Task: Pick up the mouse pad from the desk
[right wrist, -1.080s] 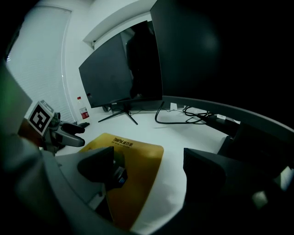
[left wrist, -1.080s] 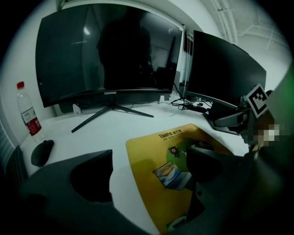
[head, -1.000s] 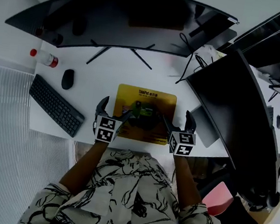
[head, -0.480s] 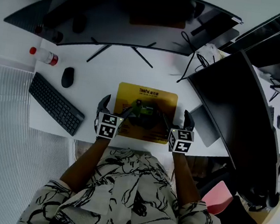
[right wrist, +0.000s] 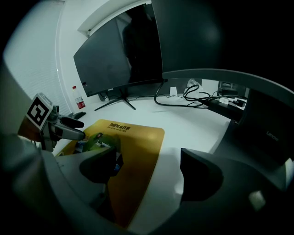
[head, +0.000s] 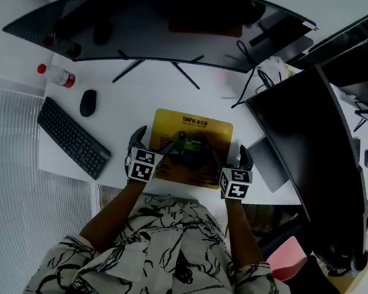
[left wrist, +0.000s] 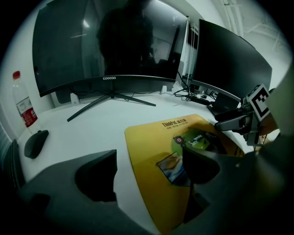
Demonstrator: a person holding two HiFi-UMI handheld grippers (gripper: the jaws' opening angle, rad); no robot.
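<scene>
Left gripper view showed "coocaa" on the lower bezel of the curved monitor (left wrist: 105, 46) and "ThinkPad", with smaller print beside it that could not be read, along the far edge of the yellow mouse pad (left wrist: 151, 151), which lay flat on the white worktop (left wrist: 92, 128). A bottle (left wrist: 22, 103) at the left wore a red label too small to read. On a dark device (right wrist: 271, 137) at the right of the right gripper view, faint lettering seemed to read "Lenovo". The left gripper (left wrist: 147, 165) straddled the pad's left edge, one jaw over bare worktop, the other over the pad. The right gripper (right wrist: 149, 167) straddled the pad's right edge likewise. Both sets of jaws had just been closing but stood apart, released, gripping nothing.
</scene>
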